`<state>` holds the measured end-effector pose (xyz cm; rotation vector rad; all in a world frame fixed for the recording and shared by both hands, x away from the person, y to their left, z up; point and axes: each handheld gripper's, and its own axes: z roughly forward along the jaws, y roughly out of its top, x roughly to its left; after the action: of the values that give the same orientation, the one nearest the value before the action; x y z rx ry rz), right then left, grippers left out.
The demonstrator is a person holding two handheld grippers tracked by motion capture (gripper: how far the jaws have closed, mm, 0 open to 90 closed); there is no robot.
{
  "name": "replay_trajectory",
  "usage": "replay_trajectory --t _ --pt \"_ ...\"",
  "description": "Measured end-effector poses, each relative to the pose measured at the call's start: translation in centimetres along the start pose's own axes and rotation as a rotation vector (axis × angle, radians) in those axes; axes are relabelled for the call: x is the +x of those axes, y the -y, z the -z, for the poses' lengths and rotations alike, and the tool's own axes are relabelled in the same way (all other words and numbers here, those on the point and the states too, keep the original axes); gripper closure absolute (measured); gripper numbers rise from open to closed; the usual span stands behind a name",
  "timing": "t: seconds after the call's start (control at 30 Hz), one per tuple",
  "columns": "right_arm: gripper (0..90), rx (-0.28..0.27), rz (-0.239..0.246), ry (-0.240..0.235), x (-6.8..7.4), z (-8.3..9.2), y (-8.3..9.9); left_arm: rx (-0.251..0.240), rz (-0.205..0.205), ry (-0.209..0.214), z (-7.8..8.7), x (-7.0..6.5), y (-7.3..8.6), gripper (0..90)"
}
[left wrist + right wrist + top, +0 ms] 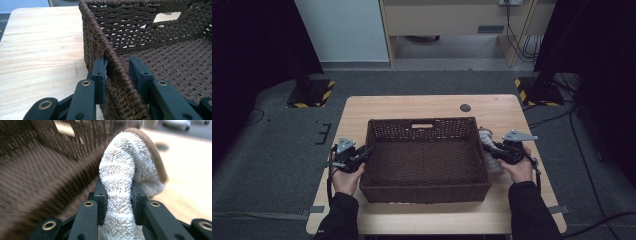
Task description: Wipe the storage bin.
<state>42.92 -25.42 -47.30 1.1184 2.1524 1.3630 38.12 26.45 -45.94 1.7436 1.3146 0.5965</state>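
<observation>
A dark brown woven basket [422, 121] stands in the middle of the wooden table [412, 105]; nothing lies in it. My left gripper [366, 152] straddles the rim of the basket's left wall [100, 37], one jaw outside and one inside. In the left gripper view [116, 62] a thin gap shows at each pad, so it is open. Just outside the basket's right wall, my right gripper [486, 146] is shut on a fluffy white towel with a brown edge [125, 157]. The towel [488, 135] rises in a fold above the jaws [117, 185].
A handle slot [422, 125] is cut in the basket's far wall. A small dark round spot [465, 107] sits on the table behind the basket. Bare table lies left of the basket [37, 45]. Stand bases with yellow-black tape [312, 92] are on the floor beyond.
</observation>
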Motion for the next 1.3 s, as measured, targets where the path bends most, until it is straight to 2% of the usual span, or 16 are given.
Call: replay_trajectory --t 0.07,0.13,0.2,0.33,0.37,0.53,0.6,0.7,0.8,0.87,0.97,1.03,1.13,1.2,1.3 --pt "73.3 -0.033 0.017 -0.013 0.2 1.0 -0.9 -0.002 0.001 -0.001 -0.1 0.0 -0.1 66.6" --pt "73.2 -0.044 0.035 -0.025 0.5 1.6 -1.3 -0.001 0.002 -0.003 -0.3 0.1 -0.2 66.7" --pt "73.2 -0.024 0.047 -0.024 0.8 1.5 -1.1 -0.004 0.003 -0.001 -0.4 0.2 -0.2 66.6" --pt "73.2 0.006 0.041 -0.019 0.7 0.7 -0.4 -0.005 0.003 0.001 -0.5 0.2 -0.3 66.6" --pt "73.2 0.044 0.03 -0.016 0.6 -0.2 0.4 -0.006 0.004 0.002 -0.5 0.2 -0.3 66.6" --pt "73.1 0.136 0.026 -0.009 0.5 -2.5 2.2 -0.007 0.001 0.005 -0.7 0.3 -0.4 66.5" --pt "73.1 0.148 0.023 -0.008 0.5 -2.8 2.5 -0.007 -0.002 0.005 -0.6 0.3 -0.4 66.2" --pt "72.9 0.144 0.021 -0.002 0.6 -2.5 2.3 -0.008 0.002 0.007 -0.6 0.4 -0.4 63.3" --pt "72.9 0.069 0.008 0.0 0.4 -0.9 1.4 -0.028 0.005 -0.016 -0.4 0.5 -0.4 53.8" --pt "72.9 0.008 0.008 0.001 0.4 0.2 0.7 -0.045 0.017 -0.013 -0.1 0.6 -0.5 49.5" --pt "72.9 -0.041 0.029 -0.006 0.8 1.6 -0.2 -0.077 0.027 -0.003 0.6 0.6 -0.7 43.4" --pt "72.9 -0.039 0.049 -0.01 1.1 2.0 -0.3 -0.076 0.009 0.012 1.0 0.3 -0.7 45.4" --pt "72.9 -0.025 0.06 -0.018 1.5 2.1 0.0 -0.053 -0.045 0.005 1.5 -0.2 -0.5 48.5" --pt "72.9 -0.014 0.052 -0.022 1.5 1.9 0.4 -0.042 -0.045 0.011 1.8 -0.4 -0.4 49.2" --pt "72.9 0.042 0.056 -0.024 1.5 1.1 1.3 -0.02 -0.049 0.012 1.8 -0.5 0.0 51.1"
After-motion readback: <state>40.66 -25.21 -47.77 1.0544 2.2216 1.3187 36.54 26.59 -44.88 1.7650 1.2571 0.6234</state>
